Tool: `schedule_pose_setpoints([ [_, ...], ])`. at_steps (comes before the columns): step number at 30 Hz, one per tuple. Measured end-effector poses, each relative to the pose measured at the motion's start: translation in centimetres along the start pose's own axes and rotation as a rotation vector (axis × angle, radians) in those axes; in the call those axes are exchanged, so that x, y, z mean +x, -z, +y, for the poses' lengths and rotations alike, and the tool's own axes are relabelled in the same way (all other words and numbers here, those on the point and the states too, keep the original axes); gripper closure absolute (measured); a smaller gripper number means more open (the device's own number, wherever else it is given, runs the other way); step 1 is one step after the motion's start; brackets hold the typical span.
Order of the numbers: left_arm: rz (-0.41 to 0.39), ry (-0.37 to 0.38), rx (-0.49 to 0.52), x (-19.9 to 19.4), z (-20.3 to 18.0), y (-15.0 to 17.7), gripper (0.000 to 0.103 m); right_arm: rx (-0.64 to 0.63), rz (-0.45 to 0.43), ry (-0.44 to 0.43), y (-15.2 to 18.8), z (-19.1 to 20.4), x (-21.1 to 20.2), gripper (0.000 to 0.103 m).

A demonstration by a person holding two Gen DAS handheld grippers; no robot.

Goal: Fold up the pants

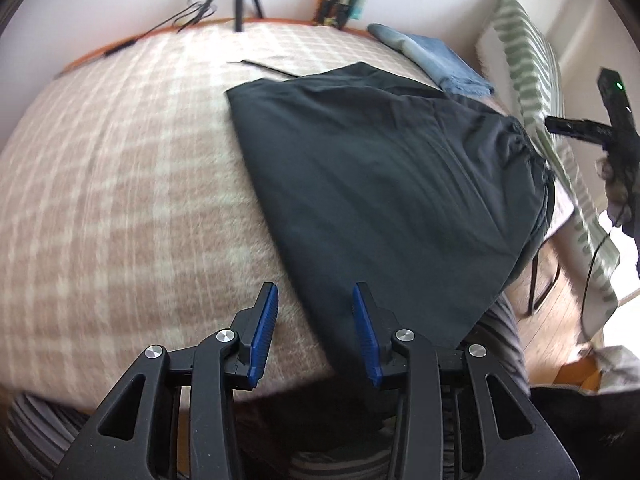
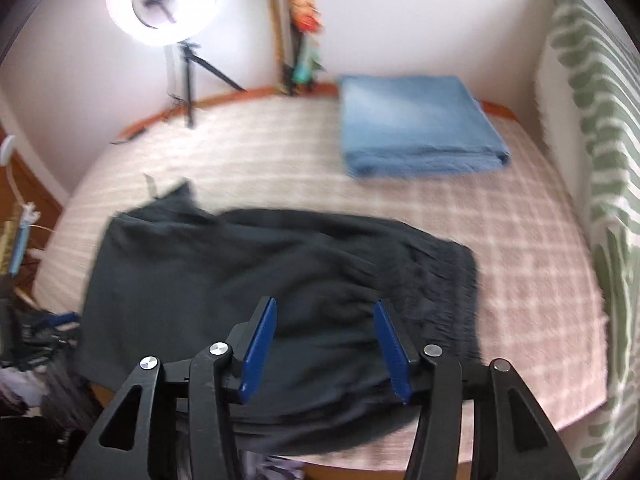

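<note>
Left gripper (image 1: 314,300), black with blue ribbed pads, is hanging over the near edge of the bed with its jaws partway apart and nothing pinched between them. One pad sits over the pink-and-cream checked blanket (image 1: 120,200), the other over the hem end of the dark charcoal pants (image 1: 380,184), but neither pad is pressing the fabric as far as I can see

Right gripper (image 2: 324,312) looks the same: jaws a fair bit apart, hovering above the pants (image 2: 248,280) near the gathered elastic waistband, gripping nothing. From the left wrist view you can spot it off at the right edge, held in a hand (image 1: 616,184) with a cable trailing down.

Pants are lying flat on the blanket, already doubled over leg on leg, stretching from the left side toward the waistband on the right. A folded light blue cloth (image 2: 416,120) sits further back, well apart from them. A lit ring light on a black tripod (image 2: 162,0) stands at the far side, and a green-and-white patterned cushion (image 2: 600,120) runs along the right
</note>
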State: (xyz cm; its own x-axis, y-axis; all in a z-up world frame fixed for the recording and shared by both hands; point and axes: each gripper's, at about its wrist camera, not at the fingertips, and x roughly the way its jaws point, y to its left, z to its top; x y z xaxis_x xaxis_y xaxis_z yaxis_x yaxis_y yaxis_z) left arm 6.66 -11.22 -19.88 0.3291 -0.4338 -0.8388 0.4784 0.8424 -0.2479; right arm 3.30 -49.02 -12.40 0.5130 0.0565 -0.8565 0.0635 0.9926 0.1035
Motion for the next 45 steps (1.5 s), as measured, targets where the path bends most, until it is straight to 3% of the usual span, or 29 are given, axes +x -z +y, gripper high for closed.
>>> schedule_pose_setpoints([
  [6, -0.015, 0.044, -0.082, 0.1, 0.5, 0.6, 0.066, -0.07, -0.034, -0.115, -1.1, 5.9, -0.2, 0.049],
  [12, -0.039, 0.092, -0.166, 0.2, 1.0, 0.9, 0.066, -0.147, -0.012, -0.251, -1.9, 13.3, 1.3, 0.044],
  [18, -0.069, 0.122, -0.195, 0.4, 0.9, 0.9, 0.071, -0.234, 0.046, -0.312, -3.0, 19.8, 3.9, 0.042],
  [21, -0.08, 0.124, -0.179, 0.7, 0.4, 0.8, 0.087, -0.221, 0.101, -0.366, -3.9, 22.5, 6.1, 0.041],
  [25, -0.124, 0.144, -0.162, 0.4, -0.3, 0.7, 0.088, -0.189, 0.194, -0.399, -4.9, 25.5, 9.7, 0.041],
  [31, -0.166, 0.128, -0.089, -0.2, -1.8, 0.4, 0.088, -0.222, 0.3, -0.361, -5.7, 29.8, 14.0, 0.041],
  [38, -0.165, 0.142, -0.091, 0.3, -2.0, 0.1, 0.088, -0.328, 0.36, -0.222, -5.6, 33.5, 17.0, 0.042],
  [41, -0.168, 0.142, -0.088, 0.3, -2.1, 0.0, 0.088, -0.381, 0.377, -0.16, -5.2, 34.7, 18.1, 0.046],
  [45, -0.164, 0.134, -0.077, 0.1, -2.3, 0.1, 0.088, -0.438, 0.395, -0.061, -4.8, 35.3, 19.8, 0.066],
])
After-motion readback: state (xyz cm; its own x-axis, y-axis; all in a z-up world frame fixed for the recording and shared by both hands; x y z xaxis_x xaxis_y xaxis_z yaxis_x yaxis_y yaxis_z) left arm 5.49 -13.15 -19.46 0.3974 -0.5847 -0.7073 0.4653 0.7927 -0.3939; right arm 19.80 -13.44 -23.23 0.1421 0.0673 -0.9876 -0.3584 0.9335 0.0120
